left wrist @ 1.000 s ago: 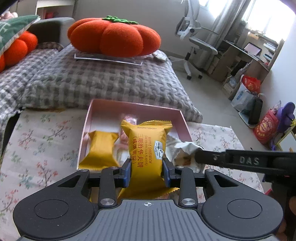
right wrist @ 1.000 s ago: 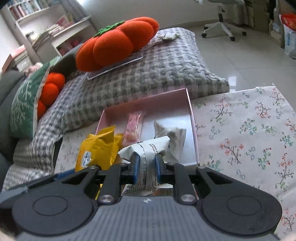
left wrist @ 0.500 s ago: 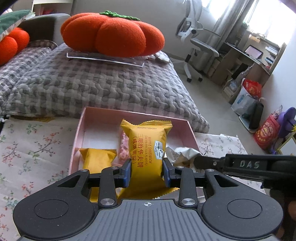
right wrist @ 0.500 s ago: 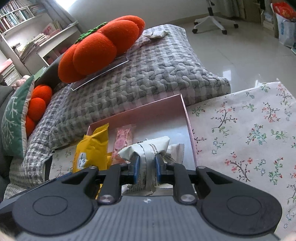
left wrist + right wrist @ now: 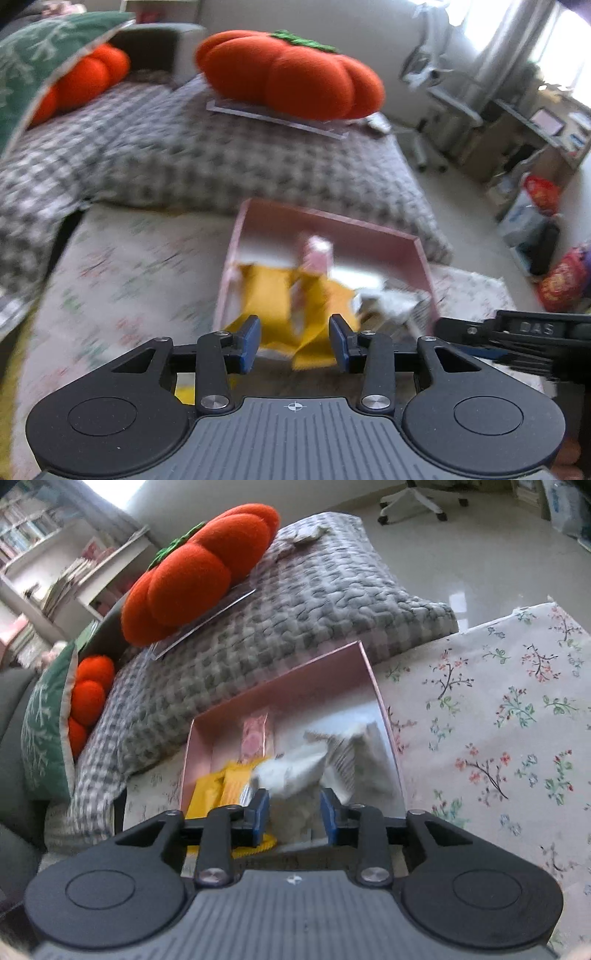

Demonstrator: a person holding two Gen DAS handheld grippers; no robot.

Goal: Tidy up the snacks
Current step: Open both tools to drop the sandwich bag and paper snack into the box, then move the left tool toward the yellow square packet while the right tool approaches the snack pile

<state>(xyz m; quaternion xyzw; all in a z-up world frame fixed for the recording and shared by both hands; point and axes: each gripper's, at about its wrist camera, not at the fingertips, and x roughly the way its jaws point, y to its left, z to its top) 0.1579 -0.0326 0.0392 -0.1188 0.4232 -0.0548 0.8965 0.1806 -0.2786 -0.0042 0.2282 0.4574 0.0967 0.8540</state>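
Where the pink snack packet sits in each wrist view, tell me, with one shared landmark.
Left wrist: pink snack packet lies mid-box, just above centre.
Right wrist: pink snack packet lies left of centre, toward the box's back.
Shared landmark: the orange pumpkin cushion.
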